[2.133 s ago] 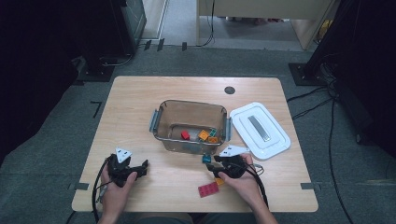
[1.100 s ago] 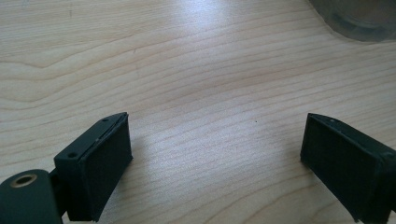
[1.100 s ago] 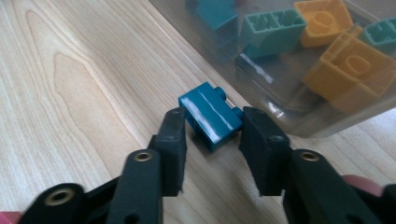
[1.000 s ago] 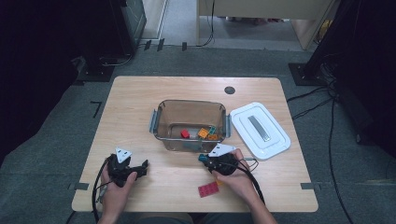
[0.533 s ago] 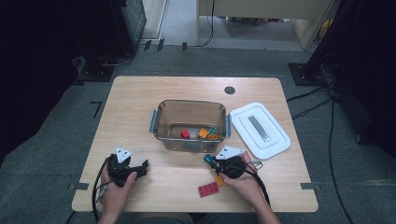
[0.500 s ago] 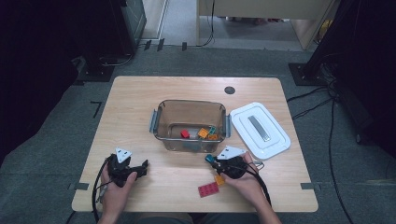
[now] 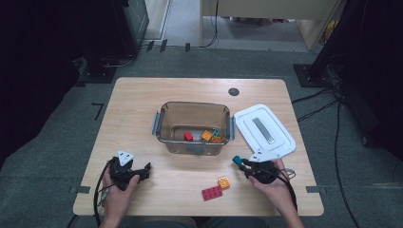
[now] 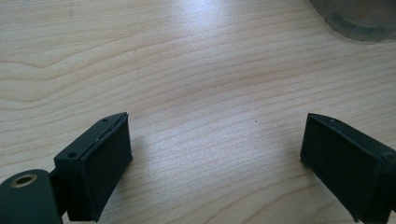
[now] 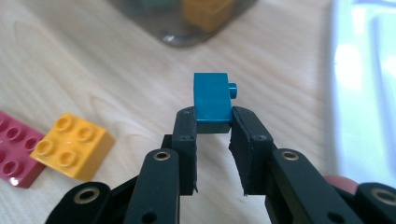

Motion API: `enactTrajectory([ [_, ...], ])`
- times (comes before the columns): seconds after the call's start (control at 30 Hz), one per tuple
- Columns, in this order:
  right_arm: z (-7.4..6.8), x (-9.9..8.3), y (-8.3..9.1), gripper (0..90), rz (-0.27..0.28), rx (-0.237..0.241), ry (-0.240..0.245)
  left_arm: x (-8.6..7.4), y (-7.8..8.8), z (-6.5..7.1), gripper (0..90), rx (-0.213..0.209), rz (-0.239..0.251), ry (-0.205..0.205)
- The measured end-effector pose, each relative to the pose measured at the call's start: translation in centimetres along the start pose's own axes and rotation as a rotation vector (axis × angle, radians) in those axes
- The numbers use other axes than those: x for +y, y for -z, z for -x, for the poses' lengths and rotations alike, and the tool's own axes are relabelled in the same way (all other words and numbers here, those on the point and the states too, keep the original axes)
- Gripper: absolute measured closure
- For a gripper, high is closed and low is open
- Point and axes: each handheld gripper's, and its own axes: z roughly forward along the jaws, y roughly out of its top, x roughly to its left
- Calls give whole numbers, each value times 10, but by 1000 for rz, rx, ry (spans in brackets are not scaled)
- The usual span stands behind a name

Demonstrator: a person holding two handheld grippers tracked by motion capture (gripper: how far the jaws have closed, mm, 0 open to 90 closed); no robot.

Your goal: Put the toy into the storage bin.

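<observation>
The wooden table [image 7: 142,109] carries a clear bin [image 7: 192,127], just ahead of the right gripper [image 7: 239,163], holding a few bricks. The white lid [image 7: 264,130] lies flat just beside that gripper, on its right. The left gripper [image 8: 215,154] rests over bare wood, jaws wide apart with nothing between them. The right gripper pinches a small teal brick [image 9: 212,98] at its fingertips (stud pointing sideways). To its left lie a yellow brick [image 9: 72,145] and a red brick [image 9: 16,148], touching.
</observation>
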Motion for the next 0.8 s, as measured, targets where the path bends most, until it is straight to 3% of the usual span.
enactTrajectory([
  [0.2, 21, 14, 18, 731, 25, -36, -31, 0, 0, 0, 83, 0, 0, 0],
  [0.4, 39, 36, 31, 731, -5, -55, -45, 0, 0, 0, 83, 0, 0, 0],
  [0.57, 43, 59, 40, 731, -49, -54, -25, 0, 0, 0, 83, 0, 0, 0],
  [0.8, 43, 89, 46, 731, -41, -55, -24, 0, 0, 0, 83, 0, 1, 1],
])
